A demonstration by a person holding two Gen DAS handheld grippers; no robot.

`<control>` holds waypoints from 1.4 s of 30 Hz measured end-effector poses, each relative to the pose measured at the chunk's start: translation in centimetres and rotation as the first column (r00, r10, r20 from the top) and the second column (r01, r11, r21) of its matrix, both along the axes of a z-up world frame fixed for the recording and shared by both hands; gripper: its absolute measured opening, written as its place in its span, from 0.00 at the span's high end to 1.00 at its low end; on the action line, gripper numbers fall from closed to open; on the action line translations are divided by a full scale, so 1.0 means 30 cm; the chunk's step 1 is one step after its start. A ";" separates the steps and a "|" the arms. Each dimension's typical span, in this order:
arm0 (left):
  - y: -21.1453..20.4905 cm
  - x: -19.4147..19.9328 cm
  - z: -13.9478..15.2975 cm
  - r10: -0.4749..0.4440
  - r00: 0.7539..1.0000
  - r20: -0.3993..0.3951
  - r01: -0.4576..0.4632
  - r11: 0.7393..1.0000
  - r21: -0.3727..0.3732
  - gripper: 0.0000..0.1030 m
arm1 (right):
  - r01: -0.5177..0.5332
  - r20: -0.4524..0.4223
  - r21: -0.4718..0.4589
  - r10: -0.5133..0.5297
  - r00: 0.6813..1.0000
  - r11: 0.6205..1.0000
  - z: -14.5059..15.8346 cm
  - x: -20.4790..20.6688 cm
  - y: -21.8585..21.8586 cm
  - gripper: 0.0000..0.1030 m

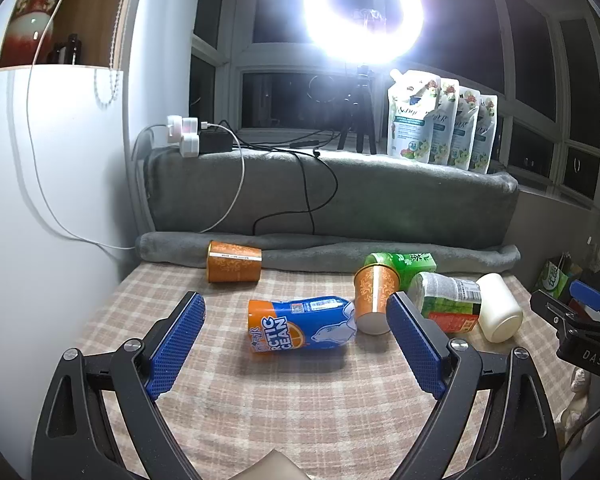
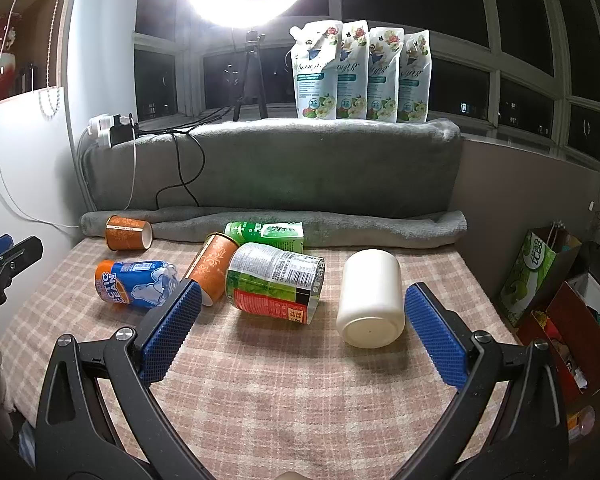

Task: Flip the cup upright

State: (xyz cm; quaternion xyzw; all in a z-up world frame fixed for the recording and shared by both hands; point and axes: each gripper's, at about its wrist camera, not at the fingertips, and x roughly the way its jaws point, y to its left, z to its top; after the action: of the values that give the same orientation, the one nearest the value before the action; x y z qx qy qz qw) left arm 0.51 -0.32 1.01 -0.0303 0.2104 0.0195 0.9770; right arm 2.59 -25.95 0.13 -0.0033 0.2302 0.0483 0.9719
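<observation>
A cream cup (image 2: 371, 299) lies on its side on the checked cloth (image 2: 284, 392), base toward me; it also shows in the left wrist view (image 1: 499, 307). Two orange paper cups lie on their sides: one by the grey roll (image 1: 233, 262) (image 2: 128, 233), one mid-table (image 1: 374, 294) (image 2: 213, 266). My left gripper (image 1: 296, 316) is open and empty, above a blue-orange can (image 1: 303, 323) (image 2: 136, 283). My right gripper (image 2: 303, 306) is open and empty, its right finger just beside the cream cup. It shows at the right edge of the left wrist view (image 1: 580, 312).
A large green-red can (image 2: 275, 282) and a green can (image 2: 266, 233) lie between the cups. A rolled grey blanket (image 2: 340, 224) and grey cushion (image 2: 280, 160) bound the back. Detergent pouches (image 2: 360, 72), a ring light tripod (image 2: 250, 76) and cables stand behind. Boxes (image 2: 560, 312) sit right.
</observation>
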 end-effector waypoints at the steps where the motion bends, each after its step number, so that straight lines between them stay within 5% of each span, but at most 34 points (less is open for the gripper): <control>1: 0.001 0.001 0.000 0.000 1.000 -0.001 0.000 1.000 0.000 0.10 | -0.001 -0.001 0.000 0.001 1.000 1.000 0.000 0.001 -0.001 0.00; 42: 0.001 0.023 -0.023 -0.016 0.999 -0.032 0.016 1.000 -0.014 0.10 | 0.011 -0.036 0.013 -0.010 0.999 1.000 -0.016 0.022 -0.036 0.00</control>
State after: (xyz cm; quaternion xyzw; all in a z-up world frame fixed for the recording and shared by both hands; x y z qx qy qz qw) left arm 1.20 -0.29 0.32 -0.0350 0.2264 0.0109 0.9733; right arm 3.26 -27.04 -0.36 0.0052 0.2474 0.0448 0.9679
